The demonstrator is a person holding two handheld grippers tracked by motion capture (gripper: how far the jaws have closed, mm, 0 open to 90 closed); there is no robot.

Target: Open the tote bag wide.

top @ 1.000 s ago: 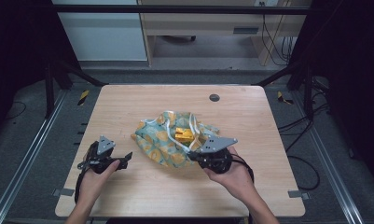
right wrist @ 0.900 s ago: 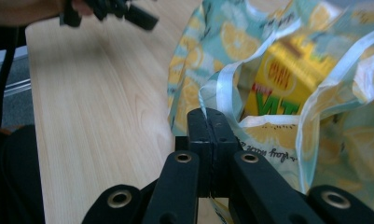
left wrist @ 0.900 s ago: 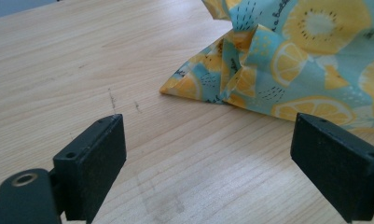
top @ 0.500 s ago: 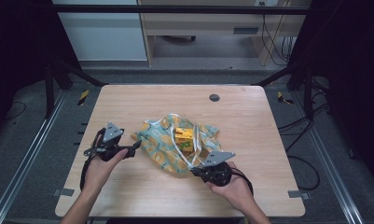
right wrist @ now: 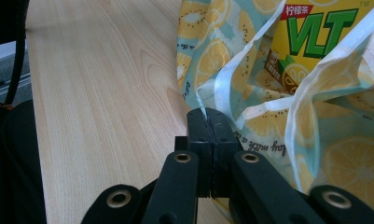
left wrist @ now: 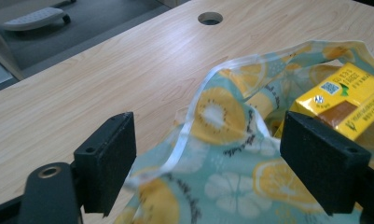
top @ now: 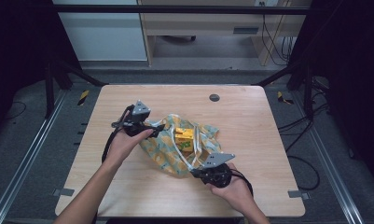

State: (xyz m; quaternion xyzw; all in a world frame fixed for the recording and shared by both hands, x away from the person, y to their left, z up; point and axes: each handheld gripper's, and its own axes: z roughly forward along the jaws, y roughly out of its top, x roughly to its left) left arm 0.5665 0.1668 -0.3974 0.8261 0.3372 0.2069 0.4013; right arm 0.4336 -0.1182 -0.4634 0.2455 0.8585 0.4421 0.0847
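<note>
A teal fabric bag (top: 162, 151) printed with lemon and kiwi slices lies open at the table's middle. A yellow drink carton (top: 183, 138) rests inside it. My left gripper (top: 155, 129) hovers at the bag's left rim. Its jaws have just been closing a little but still stand wide, open (left wrist: 212, 163), over the white strap (left wrist: 189, 126) and cloth without pressing them. The carton (left wrist: 343, 98) sits just beyond the right-hand jaw. My right gripper (top: 194, 171) at the bag's near side is shut (right wrist: 211, 135) on the white-hemmed rim (right wrist: 222, 88), with the carton (right wrist: 315, 42) just beyond.
A round cable hole (top: 214, 97) sits near the far edge of the wooden table (top: 250, 126). Bare wood lies left of the bag (right wrist: 105, 93). Dark frame posts and floor rails flank the table, and cables trail on the right.
My left hand rose from the table's front left and crossed to the bag's left rim. My right gripper sank toward the near edge, still pinching the rim.
</note>
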